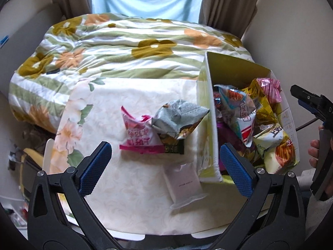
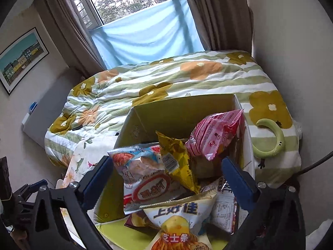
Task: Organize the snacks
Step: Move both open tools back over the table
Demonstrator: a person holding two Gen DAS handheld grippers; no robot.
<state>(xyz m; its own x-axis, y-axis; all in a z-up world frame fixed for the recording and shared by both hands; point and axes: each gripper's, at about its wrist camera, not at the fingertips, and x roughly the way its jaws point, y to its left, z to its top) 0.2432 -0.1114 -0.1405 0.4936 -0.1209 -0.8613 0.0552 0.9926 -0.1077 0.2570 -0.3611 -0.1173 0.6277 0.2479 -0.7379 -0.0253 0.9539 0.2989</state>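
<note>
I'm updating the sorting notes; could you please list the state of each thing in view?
Left tongs: open, empty.
Right tongs: open, empty.
Cardboard box: open, filled with snack bags.
Pink snack bag: outside box, on table.
Grey snack bag: on table, against box.
White packet: flat on table.

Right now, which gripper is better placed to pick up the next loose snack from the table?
Left. The left gripper is open, with the pink packet and grey bag just ahead on the tablecloth. The right gripper hangs open over the box.
</note>
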